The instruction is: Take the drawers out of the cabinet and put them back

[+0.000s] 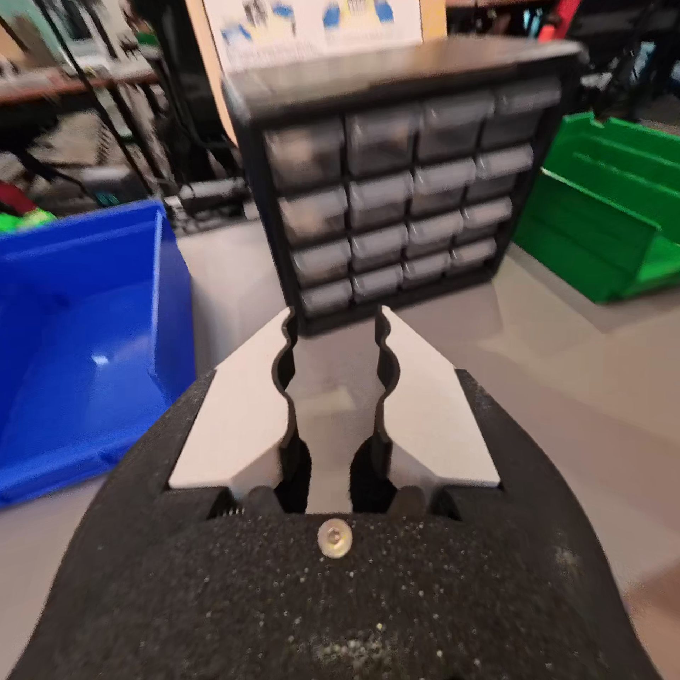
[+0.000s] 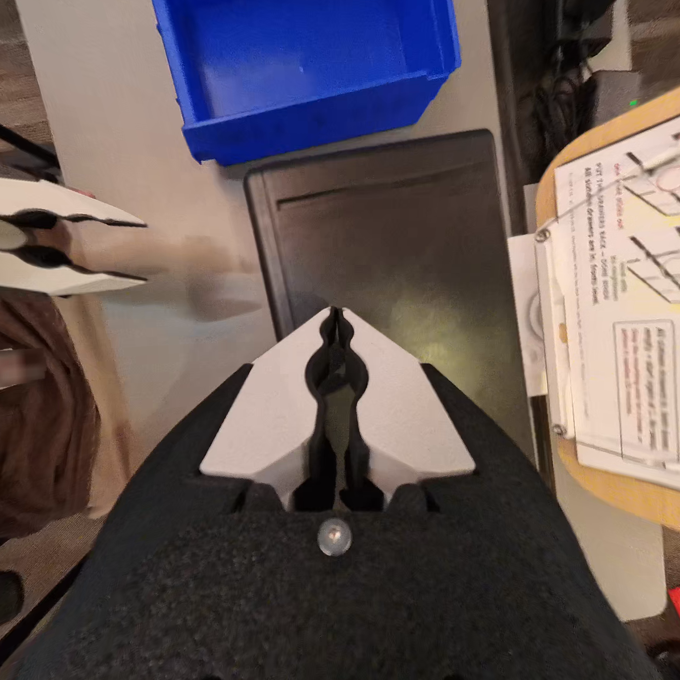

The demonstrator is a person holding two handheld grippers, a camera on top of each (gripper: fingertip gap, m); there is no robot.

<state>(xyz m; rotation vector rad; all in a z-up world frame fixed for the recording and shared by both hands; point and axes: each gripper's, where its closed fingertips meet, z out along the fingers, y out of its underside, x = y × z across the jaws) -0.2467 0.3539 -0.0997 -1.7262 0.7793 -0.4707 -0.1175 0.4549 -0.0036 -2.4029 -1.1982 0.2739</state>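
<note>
A black cabinet with several rows of small grey translucent drawers stands on the pale table, all drawers pushed in. My left gripper is open and empty, in front of the cabinet's lower left corner and apart from it. In the right wrist view I look down on the cabinet's flat black top. My right gripper is shut with nothing in it, above the near edge of that top. The left gripper's white fingers show at the left edge of the right wrist view.
A blue bin sits left of the cabinet and shows empty in the right wrist view. A green bin sits to its right. A board with paper sheets stands behind the cabinet. Shelves and cables lie beyond the table.
</note>
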